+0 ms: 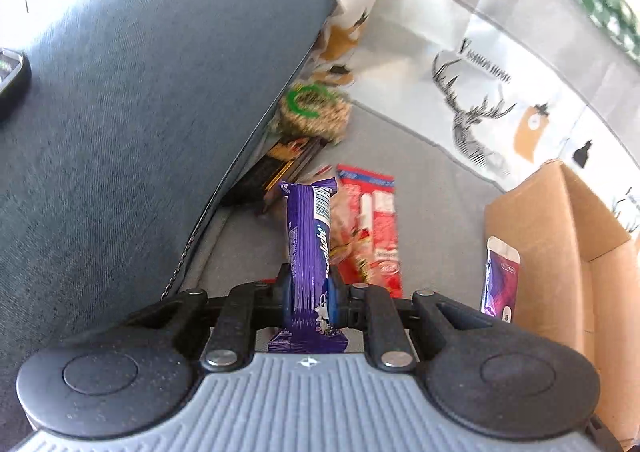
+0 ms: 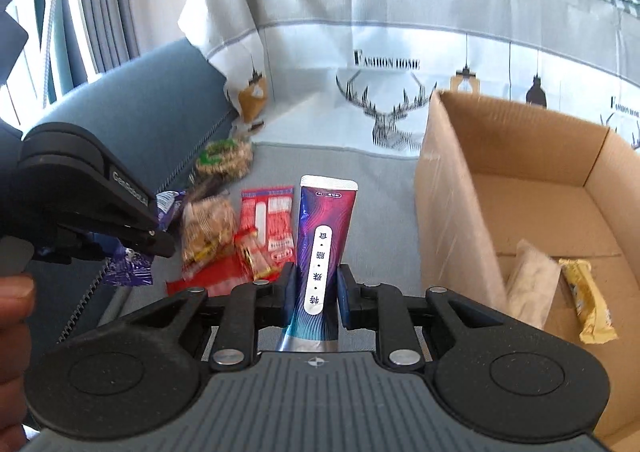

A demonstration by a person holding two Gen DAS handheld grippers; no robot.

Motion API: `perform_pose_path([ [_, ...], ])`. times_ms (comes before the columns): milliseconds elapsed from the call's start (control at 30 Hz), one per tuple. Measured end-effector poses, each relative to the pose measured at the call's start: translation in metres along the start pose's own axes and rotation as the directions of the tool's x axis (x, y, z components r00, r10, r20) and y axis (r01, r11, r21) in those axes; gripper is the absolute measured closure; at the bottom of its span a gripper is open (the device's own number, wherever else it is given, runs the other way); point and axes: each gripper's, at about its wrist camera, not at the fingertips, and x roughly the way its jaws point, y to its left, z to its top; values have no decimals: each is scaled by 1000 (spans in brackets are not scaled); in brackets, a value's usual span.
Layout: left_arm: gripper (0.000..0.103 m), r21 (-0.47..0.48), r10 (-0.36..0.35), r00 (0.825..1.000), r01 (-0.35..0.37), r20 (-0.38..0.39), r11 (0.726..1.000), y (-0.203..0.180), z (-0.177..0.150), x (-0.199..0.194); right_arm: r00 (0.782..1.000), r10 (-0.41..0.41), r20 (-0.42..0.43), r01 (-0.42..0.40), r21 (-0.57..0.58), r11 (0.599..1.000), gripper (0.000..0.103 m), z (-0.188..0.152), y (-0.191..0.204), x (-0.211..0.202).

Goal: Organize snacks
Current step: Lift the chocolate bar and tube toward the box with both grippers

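Two grippers each hold one snack above the grey seat. The left gripper [image 1: 311,294] is clamped on a purple chocolate bar [image 1: 308,236], pinched near its lower third; the bar's long axis runs straight forward along the fingers, barcode end pointing away toward the sofa corner. The right gripper [image 2: 316,284] is closed around a purple-and-red snack tube [image 2: 325,252], gripped low on its body; this pack also lies lengthwise along the fingers, its white crimped end pointing forward toward the deer-print cover [image 2: 384,108].

Just beyond the left gripper lie a red packet [image 1: 378,228] and, farther off, a round oat-coloured snack with a green ring [image 1: 314,112], tucked against the blue-grey armrest [image 1: 140,112], which walls in the whole left side. Open grey cushion [image 1: 432,180] stretches ahead and to the right of the left gripper.

In the right wrist view, a bag of nuts [image 2: 208,228] sits beside the red packet, left of the tube. A cardboard box [image 2: 452,212] stands close on the right, top open, near wall upright just beside the tube. Inside it lie a pale wrapped snack [image 2: 532,280] and a yellow wrapped bar [image 2: 588,300], side by side on the floor of the box, with bare cardboard behind them.
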Motion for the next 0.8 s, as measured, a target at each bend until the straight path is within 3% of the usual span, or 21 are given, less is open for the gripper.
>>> perform_pose_path([
  [433, 85, 18, -63, 994, 61, 93, 998, -13, 4, -16, 987, 32, 157, -28, -29, 999, 81, 13, -11, -41],
  [800, 85, 59, -98, 986, 91, 132, 994, -30, 2, -23, 961, 57, 271, -66, 27, 997, 81, 57, -68, -88],
])
